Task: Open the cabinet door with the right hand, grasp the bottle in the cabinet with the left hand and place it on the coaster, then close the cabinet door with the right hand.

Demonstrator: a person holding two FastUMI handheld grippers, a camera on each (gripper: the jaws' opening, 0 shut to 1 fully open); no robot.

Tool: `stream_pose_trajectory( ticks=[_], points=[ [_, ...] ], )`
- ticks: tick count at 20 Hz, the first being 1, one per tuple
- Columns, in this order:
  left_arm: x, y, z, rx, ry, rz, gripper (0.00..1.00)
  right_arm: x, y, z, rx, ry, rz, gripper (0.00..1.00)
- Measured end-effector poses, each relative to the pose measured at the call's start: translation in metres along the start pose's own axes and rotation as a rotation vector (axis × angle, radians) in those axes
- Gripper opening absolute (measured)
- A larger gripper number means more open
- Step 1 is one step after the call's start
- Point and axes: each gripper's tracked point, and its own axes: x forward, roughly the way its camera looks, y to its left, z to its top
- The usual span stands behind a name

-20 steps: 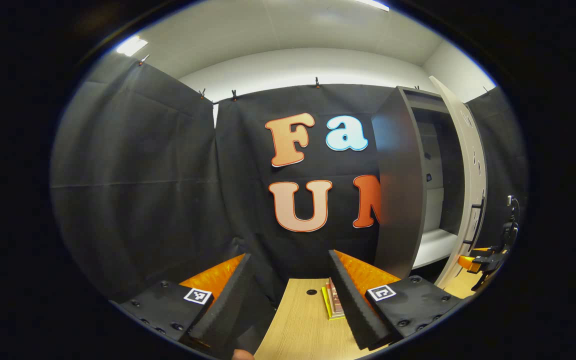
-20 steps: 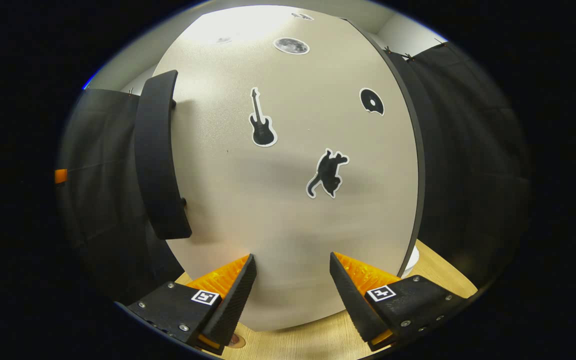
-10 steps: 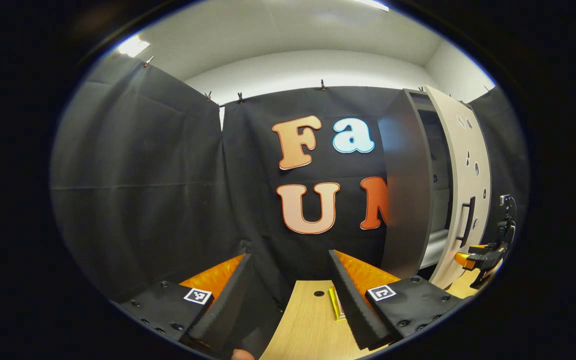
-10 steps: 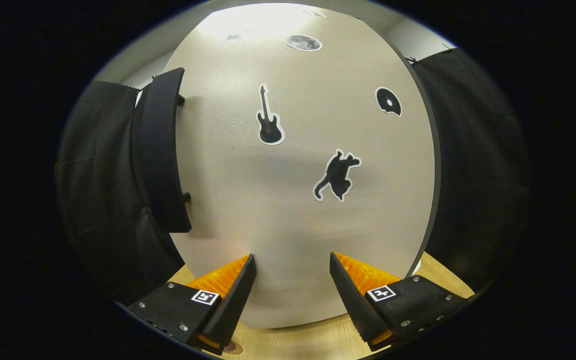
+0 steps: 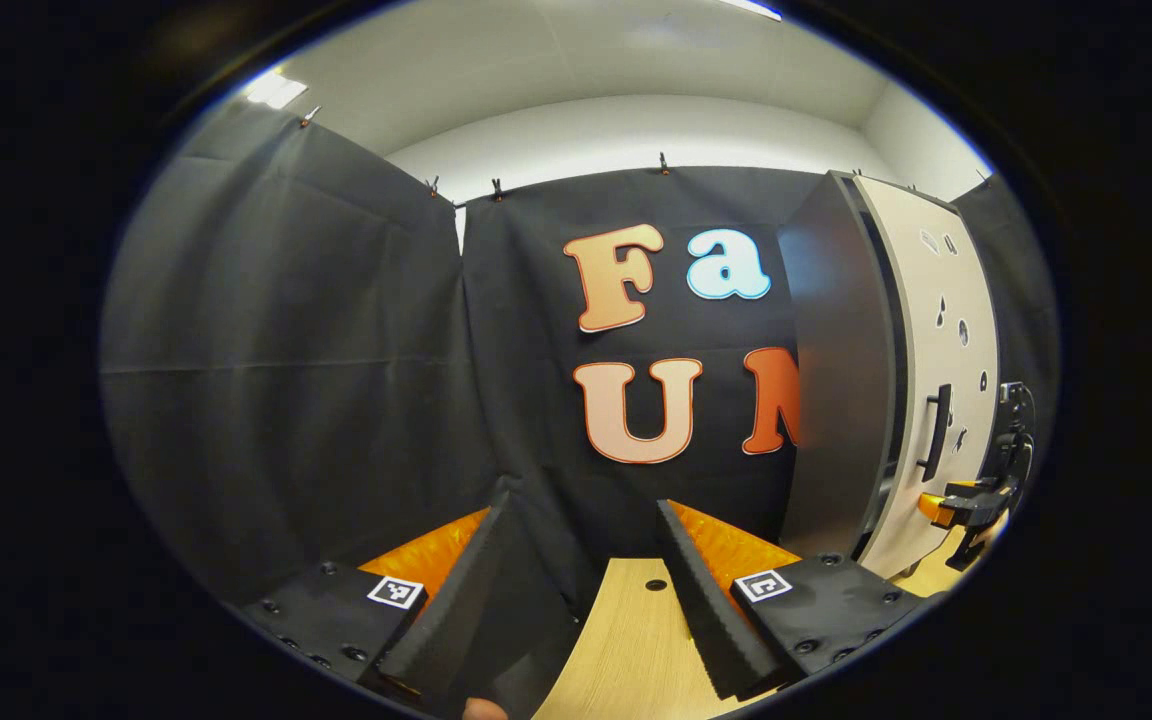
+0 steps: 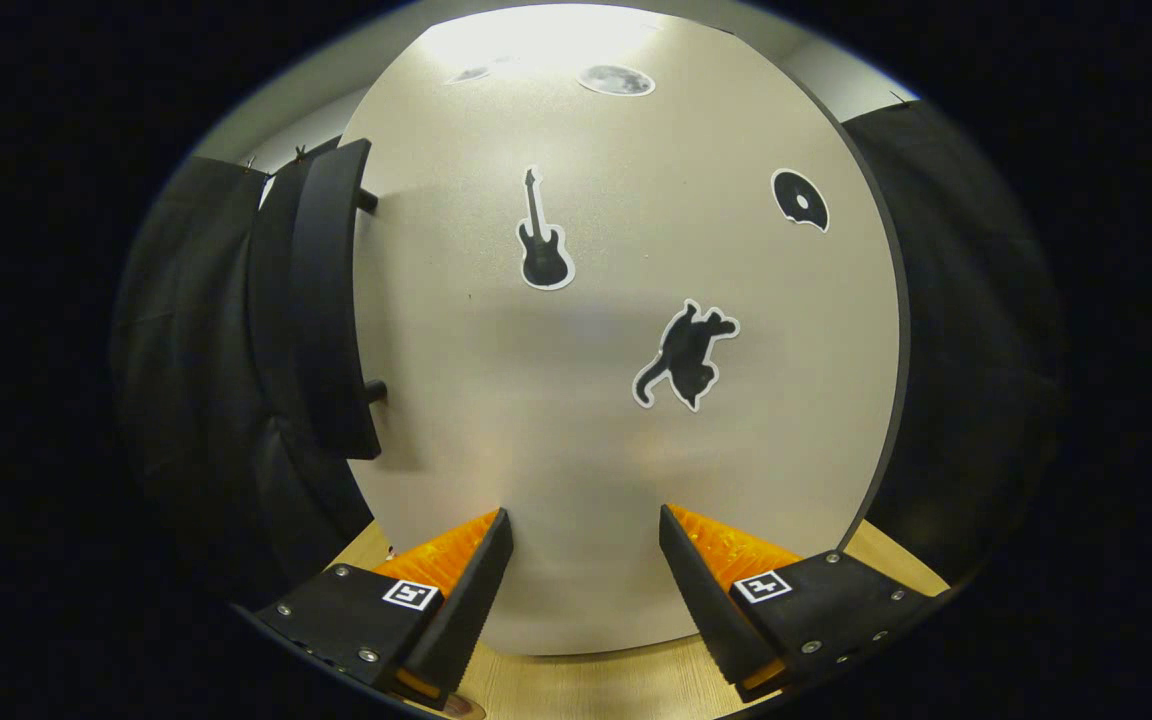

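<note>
The tall cabinet [image 5: 836,370] stands at the right of the left gripper view, its dark side towards me. Its pale door [image 5: 941,300] lies almost flat against the front, with a black handle [image 5: 936,430] on it. My right gripper [image 5: 941,508] shows small beside the door's lower part. In the right gripper view the door [image 6: 596,420] is very close ahead, its handle [image 6: 326,310] at the left. The right gripper [image 6: 583,515] is open, its fingers close against the door face. My left gripper [image 5: 583,510] is open and holds nothing, above the table.
A light wooden table [image 5: 626,640] with a small cable hole [image 5: 655,584] lies under the left gripper. The same wood [image 6: 616,685] runs under the door. Black guitar [image 6: 541,235] and cat [image 6: 686,355] stickers mark the door. Black cloth walls close the booth.
The door has swung in from about half open to nearly shut, and the right gripper has followed it. The left gripper view has turned, and the yellow stack on the table has left it.
</note>
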Motion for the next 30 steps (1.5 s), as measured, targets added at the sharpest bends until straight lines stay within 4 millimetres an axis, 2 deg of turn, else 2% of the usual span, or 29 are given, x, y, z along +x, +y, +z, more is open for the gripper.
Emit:
stream_pose_trajectory(
  ticks=[8, 16, 19, 22, 25, 27, 30],
  points=[
    [0.010, 0.007, -0.003, 0.003, 0.007, 0.019, 0.97, 0.002, 0.001, 0.001, -0.021, -0.003, -0.003, 0.92],
    [0.015, 0.000, -0.008, -0.005, 0.014, 0.022, 0.99, 0.002, 0.001, 0.002, -0.019, 0.012, -0.005, 0.92],
    [0.019, -0.004, -0.006, -0.005, 0.019, 0.022, 0.97, -0.002, -0.006, 0.004, -0.031, 0.038, -0.020, 0.92],
    [0.022, -0.014, -0.001, -0.001, 0.009, 0.012, 0.98, -0.016, -0.024, 0.023, -0.052, 0.024, -0.028, 0.92],
    [0.026, -0.029, 0.010, 0.007, -0.012, -0.005, 0.96, -0.041, -0.047, 0.049, -0.075, 0.027, -0.034, 0.92],
    [0.026, -0.042, 0.019, 0.008, -0.027, -0.020, 0.97, -0.060, -0.058, 0.073, -0.088, 0.012, -0.016, 0.92],
    [0.024, -0.059, 0.032, 0.007, -0.049, -0.036, 0.97, -0.093, -0.080, 0.119, -0.147, -0.050, -0.017, 0.92]
  ],
)
